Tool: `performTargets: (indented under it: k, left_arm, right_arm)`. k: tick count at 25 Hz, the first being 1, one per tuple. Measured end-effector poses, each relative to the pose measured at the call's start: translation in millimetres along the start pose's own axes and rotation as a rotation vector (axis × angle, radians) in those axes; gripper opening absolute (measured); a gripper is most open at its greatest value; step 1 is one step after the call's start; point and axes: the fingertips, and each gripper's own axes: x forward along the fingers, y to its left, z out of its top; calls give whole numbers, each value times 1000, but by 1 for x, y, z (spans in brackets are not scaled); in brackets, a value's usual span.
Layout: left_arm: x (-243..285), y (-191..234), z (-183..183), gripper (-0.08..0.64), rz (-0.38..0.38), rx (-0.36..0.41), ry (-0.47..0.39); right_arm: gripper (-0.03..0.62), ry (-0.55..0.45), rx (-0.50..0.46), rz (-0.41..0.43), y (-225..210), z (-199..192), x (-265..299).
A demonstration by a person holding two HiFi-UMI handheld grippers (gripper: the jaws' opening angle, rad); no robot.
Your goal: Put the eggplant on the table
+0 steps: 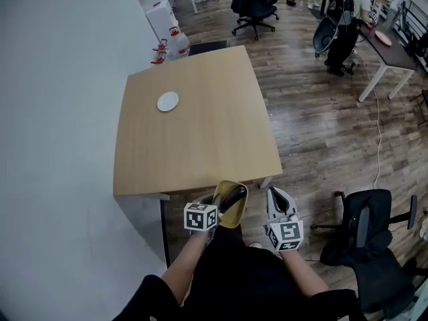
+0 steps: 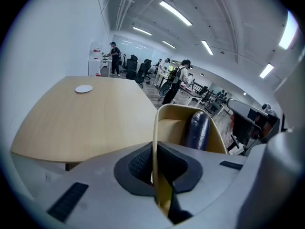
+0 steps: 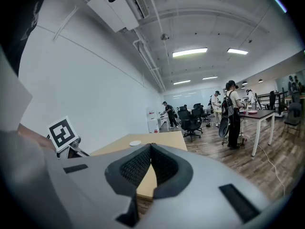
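Observation:
A dark purple eggplant (image 1: 233, 196) (image 2: 197, 129) lies in a yellow bowl (image 1: 238, 212) (image 2: 167, 130) held in the air just off the near edge of the wooden table (image 1: 200, 139) (image 2: 86, 116). My left gripper (image 1: 214, 204) (image 2: 155, 168) is shut on the bowl's left rim, which stands edge-on between its pads. To the right of the bowl, my right gripper (image 1: 276, 196) (image 3: 150, 163) is shut with nothing in it, pointing at the table (image 3: 143, 149).
A small white plate (image 1: 168, 101) (image 2: 84, 88) (image 3: 135, 143) sits on the table's far left. A white wall runs along the left. A black office chair (image 1: 374, 236) stands at my right. Further chairs, desks and people (image 1: 344, 19) are beyond the table.

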Motion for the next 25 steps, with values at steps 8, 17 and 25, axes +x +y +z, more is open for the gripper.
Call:
performTargets:
  k: [8, 17, 25]
  left_arm:
    - [71, 56, 40, 17, -30, 1, 91]
    - [112, 137, 109, 16, -46, 17, 104]
    - [152, 178, 158, 17, -95, 24, 90]
  right_arm:
    - [60, 44, -32, -53, -19, 19, 81]
    - [60, 111, -19, -24, -4, 33, 191]
    - [60, 131, -38, 43, 25, 44, 250]
